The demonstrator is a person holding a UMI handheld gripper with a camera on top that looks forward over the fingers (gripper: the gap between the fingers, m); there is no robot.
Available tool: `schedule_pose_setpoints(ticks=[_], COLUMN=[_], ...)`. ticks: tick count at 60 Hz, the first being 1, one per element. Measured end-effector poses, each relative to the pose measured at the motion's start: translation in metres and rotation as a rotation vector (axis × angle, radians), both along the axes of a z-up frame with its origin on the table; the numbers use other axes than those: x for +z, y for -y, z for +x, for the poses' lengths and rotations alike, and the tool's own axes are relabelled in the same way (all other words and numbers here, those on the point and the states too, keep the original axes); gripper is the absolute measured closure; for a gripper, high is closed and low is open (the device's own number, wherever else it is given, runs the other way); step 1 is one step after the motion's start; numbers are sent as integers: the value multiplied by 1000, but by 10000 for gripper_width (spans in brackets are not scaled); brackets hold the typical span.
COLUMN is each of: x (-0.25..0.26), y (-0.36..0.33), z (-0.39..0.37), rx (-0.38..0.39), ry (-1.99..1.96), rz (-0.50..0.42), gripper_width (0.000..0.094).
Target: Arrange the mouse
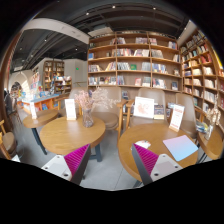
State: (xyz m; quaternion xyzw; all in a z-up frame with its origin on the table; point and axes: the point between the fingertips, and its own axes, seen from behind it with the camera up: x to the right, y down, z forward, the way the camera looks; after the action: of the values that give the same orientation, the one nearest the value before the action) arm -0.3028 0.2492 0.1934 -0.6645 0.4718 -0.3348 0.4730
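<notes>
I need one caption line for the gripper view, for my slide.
Open gripper with pink pads held above two round wooden tables, facing tall wooden bookshelves; no mouse visible.

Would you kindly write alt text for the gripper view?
The gripper hangs open and empty above the floor between two round wooden tables, its pink-padded fingers apart. Tall bookshelves fill the wall beyond; no mouse is visible.

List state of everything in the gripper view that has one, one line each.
gripper: open, nothing between the fingers, held above the floor between two tables.
round table: upright, carries a vase.
vase: upright, holds dried flowers.
second table: carries upright sign cards and a flat blue pad.
blue pad: lying flat.
bookshelves: filled.
mouse: not in view.
</notes>
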Motion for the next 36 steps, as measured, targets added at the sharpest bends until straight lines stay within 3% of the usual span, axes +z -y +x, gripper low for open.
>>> schedule_pose_setpoints(ticks=[36], x=[-94], y=[76], z=[62], rx=[-211], ry=[-142], rz=[-40], gripper_width=[84])
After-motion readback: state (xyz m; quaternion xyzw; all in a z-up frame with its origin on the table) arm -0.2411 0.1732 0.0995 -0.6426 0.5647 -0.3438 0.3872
